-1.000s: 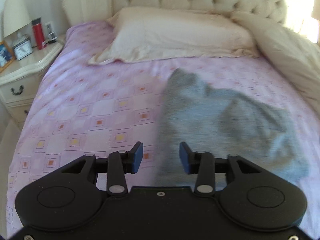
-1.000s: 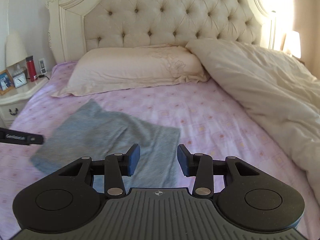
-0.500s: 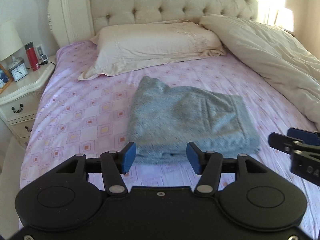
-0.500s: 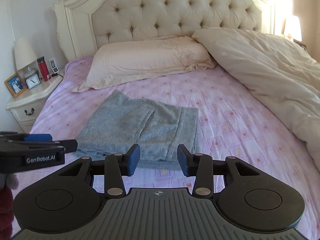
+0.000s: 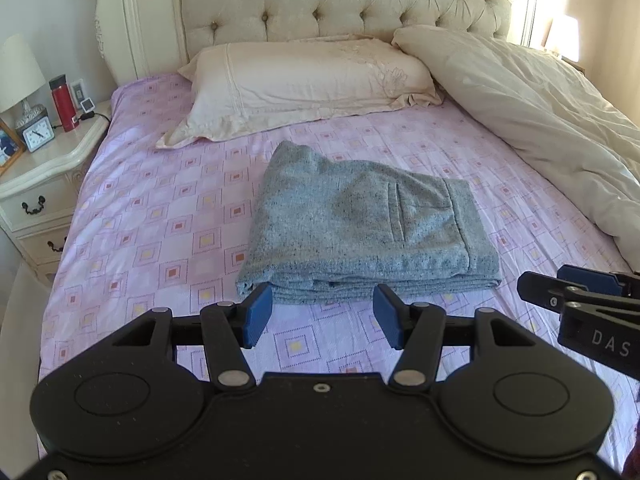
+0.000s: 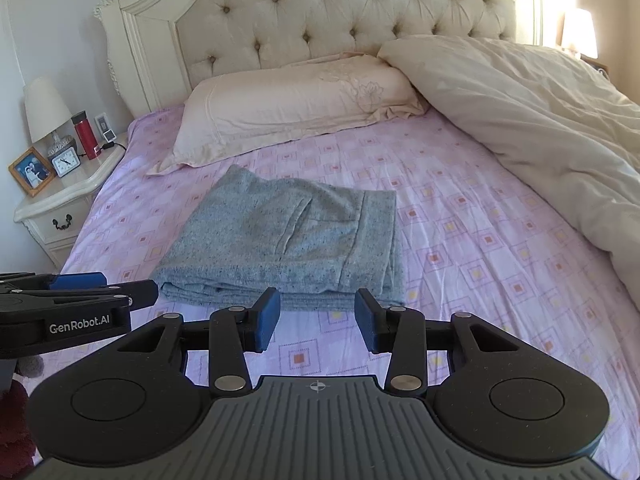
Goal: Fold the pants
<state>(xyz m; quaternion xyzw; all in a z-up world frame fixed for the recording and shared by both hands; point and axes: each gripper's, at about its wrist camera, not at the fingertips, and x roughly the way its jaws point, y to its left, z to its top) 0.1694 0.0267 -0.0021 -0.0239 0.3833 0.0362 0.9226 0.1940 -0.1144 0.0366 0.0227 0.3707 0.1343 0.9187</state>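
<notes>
Blue-padded and black, 2 grippers hang just short of the near edge of the bed: the left gripper (image 5: 322, 314) and the right gripper (image 6: 316, 318) each have their 2 jaws spread apart with nothing between them. Just past them lie the grey pants (image 5: 360, 224), 1 neat stacked rectangle flat on the pink patterned sheet (image 5: 168, 216), pocket slit facing up, touched by neither tool. Each camera catches the other gripper from the side (the left view reads "DAS" on it, the right view reads "GenRobot.AI"). Beyond the pants rest 1 cream pillow (image 5: 304, 84) and 1 rumpled cream duvet (image 5: 552, 120) along the right, then the tufted headboard (image 5: 340, 0). On the nightstand (image 6: 64, 200) at far left stand 1 lamp, 1 red bottle (image 6: 85, 134), 1 clock and 1 framed photo (image 6: 31, 171), the frame shown whole only in the right view.
</notes>
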